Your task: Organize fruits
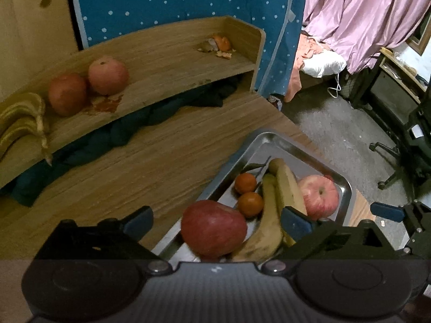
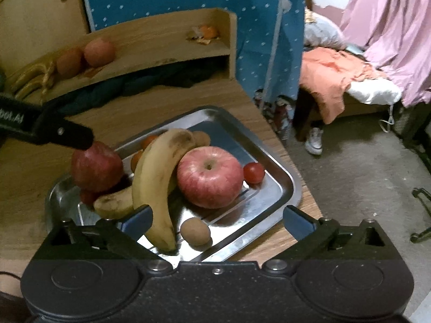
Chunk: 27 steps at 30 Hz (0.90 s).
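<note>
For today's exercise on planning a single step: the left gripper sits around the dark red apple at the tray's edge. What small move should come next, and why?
Probably close the left gripper on the dark red apple. Its fingers flank the apple but stand wide apart. Two apples already sit on the wooden shelf, so that looks like its destination.

Red apple (image 1: 213, 227) lifted above fruit-filled steel tray (image 2: 285, 185).

You had a dark red apple (image 1: 213, 227), yellow bananas (image 2: 156, 177), orange tangerines (image 1: 245, 183), and a blue white-dotted curtain (image 1: 172, 0).
</note>
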### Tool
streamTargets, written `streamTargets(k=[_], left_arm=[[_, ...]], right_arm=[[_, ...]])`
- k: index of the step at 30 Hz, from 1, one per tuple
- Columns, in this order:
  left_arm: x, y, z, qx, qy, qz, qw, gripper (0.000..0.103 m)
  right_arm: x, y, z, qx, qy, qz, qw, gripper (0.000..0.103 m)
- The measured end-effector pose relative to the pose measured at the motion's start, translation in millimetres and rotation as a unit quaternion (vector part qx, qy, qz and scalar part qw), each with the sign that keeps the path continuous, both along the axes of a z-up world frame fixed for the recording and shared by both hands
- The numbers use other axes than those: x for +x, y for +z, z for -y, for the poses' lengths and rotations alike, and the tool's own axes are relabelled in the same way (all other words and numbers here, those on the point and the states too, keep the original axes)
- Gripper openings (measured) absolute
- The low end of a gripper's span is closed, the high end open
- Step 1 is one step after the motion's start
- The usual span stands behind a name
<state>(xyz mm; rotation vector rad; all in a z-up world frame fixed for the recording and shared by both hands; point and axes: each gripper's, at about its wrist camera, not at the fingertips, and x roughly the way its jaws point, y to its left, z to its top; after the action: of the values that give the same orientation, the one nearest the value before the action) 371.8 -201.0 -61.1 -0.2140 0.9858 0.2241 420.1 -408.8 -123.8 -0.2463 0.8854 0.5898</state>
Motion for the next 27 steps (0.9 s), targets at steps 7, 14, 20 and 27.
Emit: streamTargets(k=[7,14,20,27], left_arm=[[-24.1,10.4,-24.4,-0.004,-0.007,0.018,0.9998,0.103],[-50.9,18.7,-47.4,-0.018,-0.021,0.039,0.9989,0.103],[-80.4,24.5,-59.3,-0.01,-0.059,0.053,0.9968,0.103],[-116.9,27.2,-67.5,-0.015,-0.097,0.057,0.9936,0.103]], right_arm=[[-24.4,10.8,-6.4,-0.018,-0.047,0.026,0.998,0.102],[-59.2,33.5,-10.2,-0.025,-0.098,0.06,0.993,0.102],[-104.2,55.1,-20.3,-0.018,-0.148,0.093,0.984,0.102],[-166.7,83.5,-32.6,-0.013,-0.169,0.131,0.977,0.102]])
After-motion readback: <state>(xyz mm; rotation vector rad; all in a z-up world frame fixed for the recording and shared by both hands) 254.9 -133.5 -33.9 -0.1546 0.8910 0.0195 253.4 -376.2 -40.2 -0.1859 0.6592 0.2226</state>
